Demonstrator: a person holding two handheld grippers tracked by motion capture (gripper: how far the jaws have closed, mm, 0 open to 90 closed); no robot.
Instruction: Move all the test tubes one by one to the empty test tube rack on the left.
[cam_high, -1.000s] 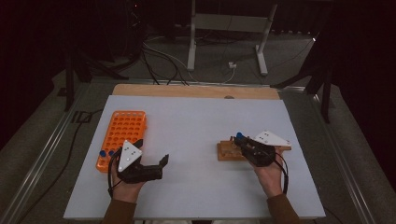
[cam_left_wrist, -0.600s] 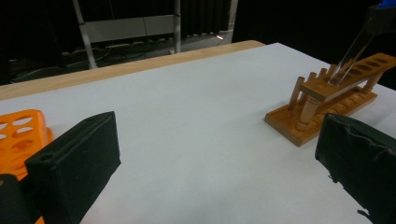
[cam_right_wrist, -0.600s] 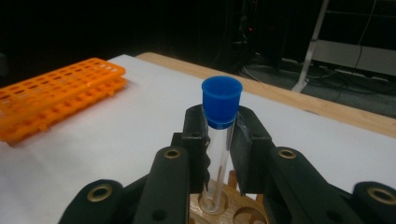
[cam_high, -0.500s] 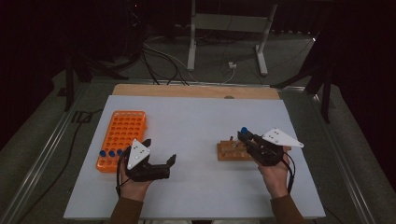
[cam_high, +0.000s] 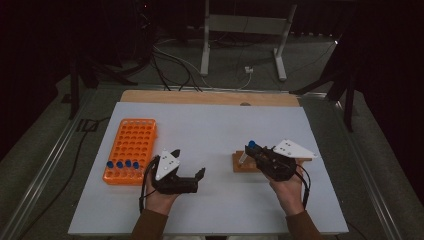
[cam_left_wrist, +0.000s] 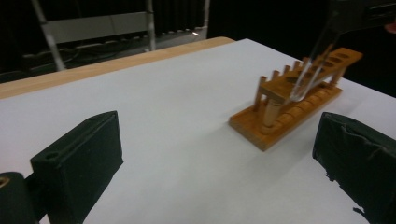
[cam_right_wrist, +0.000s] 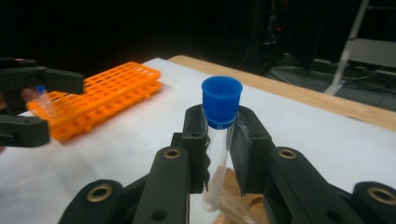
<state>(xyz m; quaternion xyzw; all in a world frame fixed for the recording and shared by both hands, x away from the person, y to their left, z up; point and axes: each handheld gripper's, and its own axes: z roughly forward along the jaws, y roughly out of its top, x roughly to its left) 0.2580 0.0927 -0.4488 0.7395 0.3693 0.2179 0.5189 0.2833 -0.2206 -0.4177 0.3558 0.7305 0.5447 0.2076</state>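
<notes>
My right gripper (cam_high: 256, 151) (cam_right_wrist: 218, 140) is shut on a clear test tube with a blue cap (cam_high: 251, 145) (cam_right_wrist: 222, 100). The tube is tilted, its lower end at the top holes of a small wooden rack (cam_high: 244, 163) (cam_left_wrist: 294, 107) (cam_right_wrist: 238, 196). In the left gripper view the tube (cam_left_wrist: 312, 70) slants down into that rack. My left gripper (cam_high: 199, 179) (cam_left_wrist: 215, 163) stands wide open over bare table, left of the wooden rack, nothing between its jaws. An orange tube rack (cam_high: 131, 149) (cam_right_wrist: 102, 95) lies at the left, with several blue-capped tubes (cam_high: 122, 164) in its near row.
The white tabletop (cam_high: 210, 125) has a wooden strip (cam_high: 210, 97) along its far edge. Beyond it are cables and a metal stand (cam_high: 240, 30) on the dark floor. Metal rails run along both sides of the table.
My left gripper has moved right, away from the orange rack toward the middle of the table. The right gripper with the tube has shifted slightly left over the wooden rack.
</notes>
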